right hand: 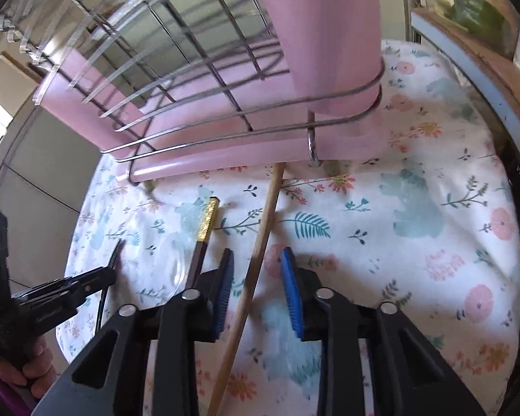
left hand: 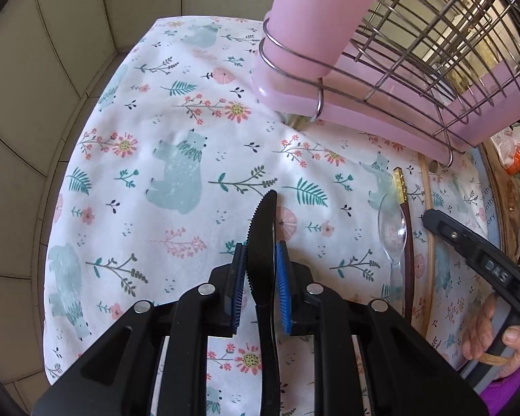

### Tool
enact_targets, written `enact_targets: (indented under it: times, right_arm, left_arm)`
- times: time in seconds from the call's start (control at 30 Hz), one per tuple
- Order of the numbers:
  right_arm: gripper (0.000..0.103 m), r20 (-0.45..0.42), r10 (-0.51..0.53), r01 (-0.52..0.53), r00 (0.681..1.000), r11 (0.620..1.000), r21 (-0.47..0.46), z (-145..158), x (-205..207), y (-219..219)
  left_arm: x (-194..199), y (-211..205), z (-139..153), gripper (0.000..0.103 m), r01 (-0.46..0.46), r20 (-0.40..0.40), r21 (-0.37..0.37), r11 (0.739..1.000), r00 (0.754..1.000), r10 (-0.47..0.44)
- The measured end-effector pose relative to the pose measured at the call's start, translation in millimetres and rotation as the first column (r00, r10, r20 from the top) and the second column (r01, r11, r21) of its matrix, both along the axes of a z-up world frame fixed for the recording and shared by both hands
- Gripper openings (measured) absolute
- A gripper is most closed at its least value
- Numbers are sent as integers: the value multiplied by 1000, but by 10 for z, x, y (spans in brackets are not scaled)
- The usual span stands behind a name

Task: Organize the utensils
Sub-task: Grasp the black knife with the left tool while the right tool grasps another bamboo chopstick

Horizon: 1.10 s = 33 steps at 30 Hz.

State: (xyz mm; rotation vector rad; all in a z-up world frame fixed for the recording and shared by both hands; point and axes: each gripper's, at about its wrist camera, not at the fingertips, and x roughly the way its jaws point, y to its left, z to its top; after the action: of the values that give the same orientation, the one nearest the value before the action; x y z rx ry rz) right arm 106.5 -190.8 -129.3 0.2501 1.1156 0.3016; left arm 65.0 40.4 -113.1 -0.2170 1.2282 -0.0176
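Black knife [left hand: 261, 242] sits clamped in left gripper [left hand: 260, 277]; right gripper [right hand: 258, 291], fingers narrowly apart, straddles wooden chopstick [right hand: 256, 260]. Clear spoon [left hand: 393, 232] at three o'clock remains on desk [left hand: 138, 131]; pink holder [left hand: 315, 17] unfilled.

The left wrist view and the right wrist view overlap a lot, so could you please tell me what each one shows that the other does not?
Only the left wrist view shows the black plastic knife clamped between the left hand-held gripper's pads.

Only the right wrist view shows the green pepper on a ledge, and the wooden chopstick lying between the right hand-held gripper's pads.

Both show the pink dish rack, the floral cloth and the gold-tipped chopstick.
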Motion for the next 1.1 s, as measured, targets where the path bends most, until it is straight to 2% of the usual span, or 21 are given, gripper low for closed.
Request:
enact_targets:
  times: [0.1,0.37,0.5,0.57,0.6,0.83,0.9,0.93,0.97,1.1]
  right_arm:
    - [11,-4,10,-10,1000,1000,2,1,9,-19]
    - [7,-29,47,-48,998,999,-15,62,-163,-142]
    - [13,-27,67,-67,997,997,-28,77,-176,-165]
    - [27,-28,66,-66,997,998,-19,88,-132,-166]
    - [30,-31,66,-67,997,998,-14,93,-105,-157]
    - [31,-61,85,-87,995,996,-35,76,135,-40]
    - [24,-63,87,-90,994,995,-50,64,180,-8]
    - [17,-60,82,-86,995,995,-59,62,189,1]
    - [7,-59,77,-81,995,995,-65,64,191,-2]
    - [7,-34,59,-60,998,997,-41,119,122,-83]
  left_arm:
    - [71,-1,-17,17,18,-14,9,1000,1000,-18]
    - [270,-132,-20,18,78,-59,65,995,996,-74]
    - [357,-212,-23,18,101,-76,92,991,993,-94]
    - [383,-239,-14,18,104,-80,98,990,992,-97]
    - [395,-245,-13,18,105,-81,96,990,992,-97]
    - [402,-164,-48,17,87,-77,37,996,994,-84]
    - [382,-117,-28,17,80,-70,17,997,994,-79]
    - [378,-105,-18,17,78,-66,9,997,995,-77]
    - [363,-83,-8,17,77,-62,5,997,995,-77]
    - [274,-5,83,17,68,-26,-13,998,997,-68]
